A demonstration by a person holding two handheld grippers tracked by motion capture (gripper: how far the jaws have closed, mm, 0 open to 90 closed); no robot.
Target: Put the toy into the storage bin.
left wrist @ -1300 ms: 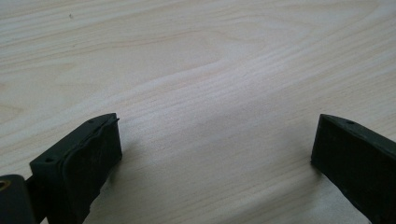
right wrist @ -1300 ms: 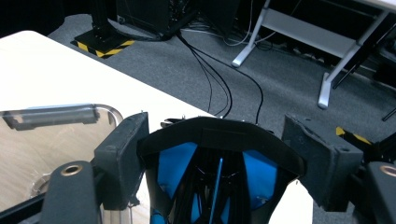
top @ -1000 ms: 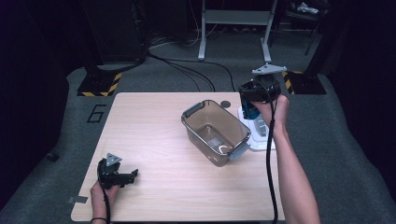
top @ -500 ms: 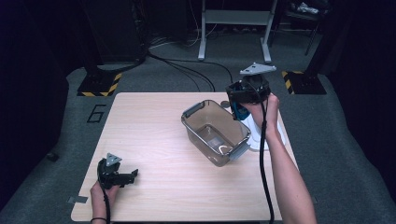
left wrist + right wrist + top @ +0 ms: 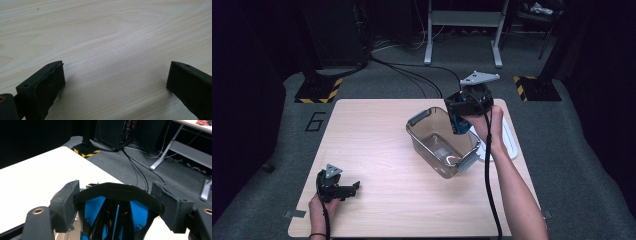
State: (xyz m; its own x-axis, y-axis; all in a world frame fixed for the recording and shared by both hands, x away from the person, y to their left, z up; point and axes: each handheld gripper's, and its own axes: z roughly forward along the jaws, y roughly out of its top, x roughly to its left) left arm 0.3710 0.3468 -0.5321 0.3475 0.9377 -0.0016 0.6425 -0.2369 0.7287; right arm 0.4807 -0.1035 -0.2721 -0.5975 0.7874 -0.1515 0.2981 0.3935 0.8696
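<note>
**Blue-and-black object carried leftward to above the clear bin**

The pale wooden worktop (image 5: 377,150) carries a clear plastic bin with grey end handles (image 5: 439,142), set right of centre, and a white flat lid or tray (image 5: 508,142) lying just beyond the bin's right side, partly hidden by the person's right forearm. The bin appears nearly empty; only a faint label or reflection can be made out on its floor.

The right gripper (image 5: 462,120) is held above the bin's far right corner. Compared with the earlier high views, it has been carried leftward and slightly up, from over the white tray to over the bin's rim. Its jaws are pinched on a blue-and-black plastic object with a curved black top (image 5: 117,207), which is clamped between the pads in the right gripper view; the grip has not changed during the move. What the object is cannot be told exactly.

The shift suggests that the object is being transferred into the bin, and that the carrying step is almost done; lowering and release would seem to remain.

The left gripper (image 5: 343,189) rests at the near left of the worktop, its jaws spread with nothing but bare wood between them, and it has kept its place.
</note>
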